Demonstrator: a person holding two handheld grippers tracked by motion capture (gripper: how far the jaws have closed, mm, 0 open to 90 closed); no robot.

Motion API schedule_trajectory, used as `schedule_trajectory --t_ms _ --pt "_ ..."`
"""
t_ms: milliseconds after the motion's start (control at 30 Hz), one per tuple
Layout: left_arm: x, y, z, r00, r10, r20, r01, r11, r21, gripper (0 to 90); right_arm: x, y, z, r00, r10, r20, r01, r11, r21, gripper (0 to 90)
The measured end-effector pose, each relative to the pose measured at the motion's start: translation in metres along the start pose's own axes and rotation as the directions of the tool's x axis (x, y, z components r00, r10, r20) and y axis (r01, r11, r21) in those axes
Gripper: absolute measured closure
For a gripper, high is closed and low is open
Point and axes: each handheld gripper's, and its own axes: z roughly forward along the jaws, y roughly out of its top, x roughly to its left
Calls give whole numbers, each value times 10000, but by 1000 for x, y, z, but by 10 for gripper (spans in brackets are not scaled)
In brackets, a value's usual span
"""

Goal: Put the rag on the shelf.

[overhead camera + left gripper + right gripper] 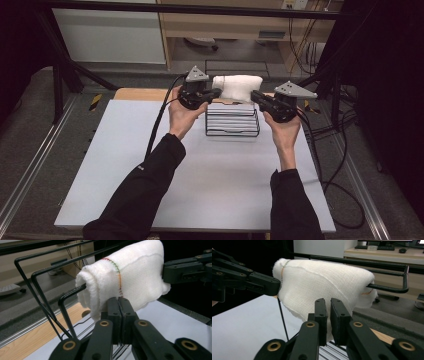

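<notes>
Hanging between both claws (on rack (232,120)), towel (236,87)

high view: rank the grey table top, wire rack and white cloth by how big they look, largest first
1. grey table top, by far the largest.
2. wire rack.
3. white cloth, draped over the rack's top; it looks only slightly smaller than the rack, so that order is unsure.

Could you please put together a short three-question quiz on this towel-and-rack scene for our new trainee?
1. What hangs over the black wire rack?
2. True or false: the left gripper has its jaws wide open.
3. What colour is the table: A white, B green, C red?

Key: 1. A white towel, draped over the top bars. 2. False: the jaws are shut on its lower edge. 3. A.
</notes>
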Motion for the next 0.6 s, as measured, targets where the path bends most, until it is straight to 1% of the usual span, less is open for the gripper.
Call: schedule_trajectory --t_ms 100,167,233,300,433,533,600 --pt "-1 -2 -10 10000 -8 84 8 10000 -14 834 1 2 -7 10000 -50 -57 50 10000 40 747" --pt "-2 -4 -17 9999 -5 129 6 10000 -63 797 2 3 -12 10000 -42 -79 42 10000 29 670" --pt "-2 -8 -23 9999 69 92 -69 10000 29 759 3 3 -15 9998 45 -184 -44 10000 77 628" --pt "-2 -12 -28 9999 35 151 -37 9999 134 708 5 2 -18 9997 67 -235 -63 9999 152 570" --pt "-1 -26 -36 9998 47 180 -54 9993 358 604 11 -1 -21 9994 -3 -339 16 9993 379 438" --pt "1 -39 -42 9998 111 181 -123 9976 678 538 14 -5 -24 9991 36 -433 -12 9984 568 358" --pt "3 -49 -47 9998 3 176 -18 9967 815 480 16 -8 -25 9993 -13 -371 40 9973 728 290"
